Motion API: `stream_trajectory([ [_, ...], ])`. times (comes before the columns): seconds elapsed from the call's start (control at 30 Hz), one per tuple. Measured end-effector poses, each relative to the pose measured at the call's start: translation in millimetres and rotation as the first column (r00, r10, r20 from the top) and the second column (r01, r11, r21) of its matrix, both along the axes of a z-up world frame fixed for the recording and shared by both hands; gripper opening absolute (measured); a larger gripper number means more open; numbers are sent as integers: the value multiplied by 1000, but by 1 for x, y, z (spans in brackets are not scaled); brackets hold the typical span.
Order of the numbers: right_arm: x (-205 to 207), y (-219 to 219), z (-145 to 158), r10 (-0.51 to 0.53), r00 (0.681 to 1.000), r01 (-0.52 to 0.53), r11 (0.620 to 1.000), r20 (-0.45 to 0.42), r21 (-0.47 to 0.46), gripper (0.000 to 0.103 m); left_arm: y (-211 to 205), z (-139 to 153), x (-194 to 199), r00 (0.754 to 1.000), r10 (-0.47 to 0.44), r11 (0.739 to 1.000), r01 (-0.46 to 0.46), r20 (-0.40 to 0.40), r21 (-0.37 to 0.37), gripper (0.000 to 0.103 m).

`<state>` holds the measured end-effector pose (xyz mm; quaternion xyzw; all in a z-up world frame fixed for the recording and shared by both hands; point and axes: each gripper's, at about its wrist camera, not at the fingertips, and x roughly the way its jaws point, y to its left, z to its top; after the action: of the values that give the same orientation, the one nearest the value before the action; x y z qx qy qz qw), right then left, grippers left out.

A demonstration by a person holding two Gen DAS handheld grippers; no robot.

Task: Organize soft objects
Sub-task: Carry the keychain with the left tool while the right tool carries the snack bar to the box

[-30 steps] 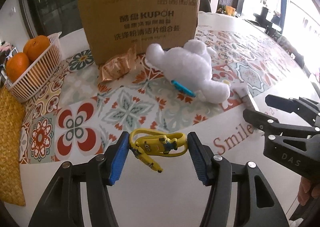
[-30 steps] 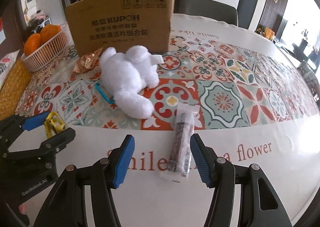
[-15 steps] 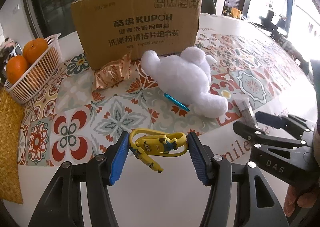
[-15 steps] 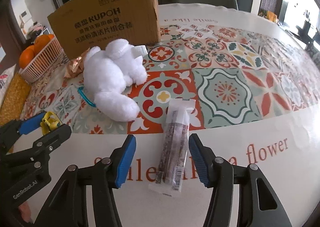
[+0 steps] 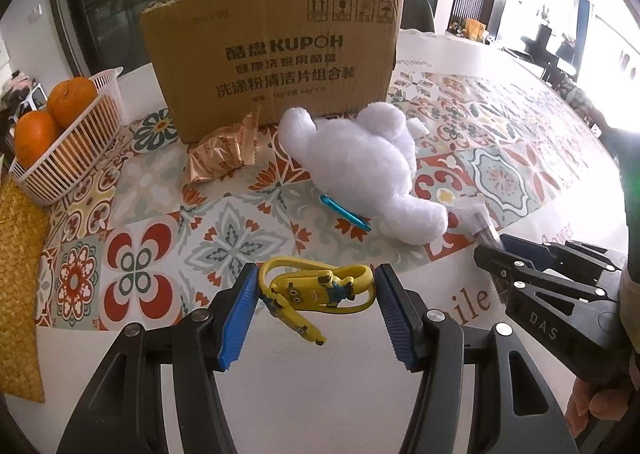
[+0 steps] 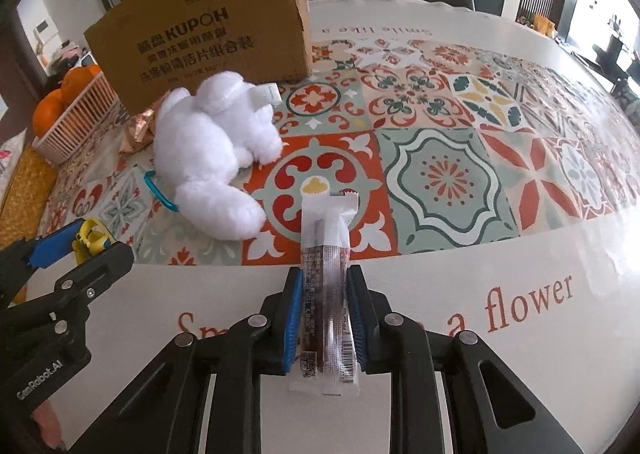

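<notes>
Soft yellow rubbery cartoon charm (image 5: 316, 290), looped strap curving round flat figure pieces, caught between ribbed blue pads of left gripper (image 5: 316, 308) in left wrist view, pads pressing strap ends on both sides, charm raised above glossy white tablecloth (image 5: 280, 386). Beyond it, fluffy white plush toy (image 5: 368, 170) lying on patterned tile print, blue metal carabiner (image 5: 346, 212) just beside its lower limb. Crinkled copper foil packet (image 5: 222, 152) touching base of tall corrugated cardboard box (image 5: 276, 54) with printed dark lettering. Slatted white plastic basket (image 5: 68, 154) at left edge, two round oranges (image 5: 52, 114) inside, woven straw mat (image 5: 20, 286) next to it. Right gripper (image 5: 494, 244) at far right, black jaws drawn close on clear wrapper end. From right wrist view: long narrow snack stick (image 6: 328, 286) in clear crimped plastic, dark brown filling and white strip inside, clamped lengthwise between blue pads of right gripper (image 6: 324, 310); jaws just closed in on it, wrapper pinched narrow, top end reaching onto red tile print, bottom end with barcode poking out below pads. Same plush (image 6: 212, 154) to upper left, sewn fabric label (image 6: 266, 94) at its head, near box (image 6: 204, 38). Left gripper (image 6: 72, 250) at lower left edge, yellow charm (image 6: 92, 240) peeking between its black arms.
</notes>
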<state>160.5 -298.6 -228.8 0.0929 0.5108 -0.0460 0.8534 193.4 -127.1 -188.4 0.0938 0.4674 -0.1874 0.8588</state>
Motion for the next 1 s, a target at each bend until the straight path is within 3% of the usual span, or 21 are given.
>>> stream_trajectory([
  [0.23, -3, 12, 24, 28, 999, -28, 1000, 47, 2, 23, 11, 18, 0, 1000, 22, 999, -22, 14, -25, 58],
  [0.43, -2, 24, 54, 60, 991, -59, 998, 119, -16, 23, 21, 46, 0, 996, 41, 998, -38, 73, -41, 58],
  [1.0, 7, 51, 134, 98, 946, -93, 995, 308, -29, 23, 46, 120, 10, 975, 86, 994, -72, 205, -78, 58],
])
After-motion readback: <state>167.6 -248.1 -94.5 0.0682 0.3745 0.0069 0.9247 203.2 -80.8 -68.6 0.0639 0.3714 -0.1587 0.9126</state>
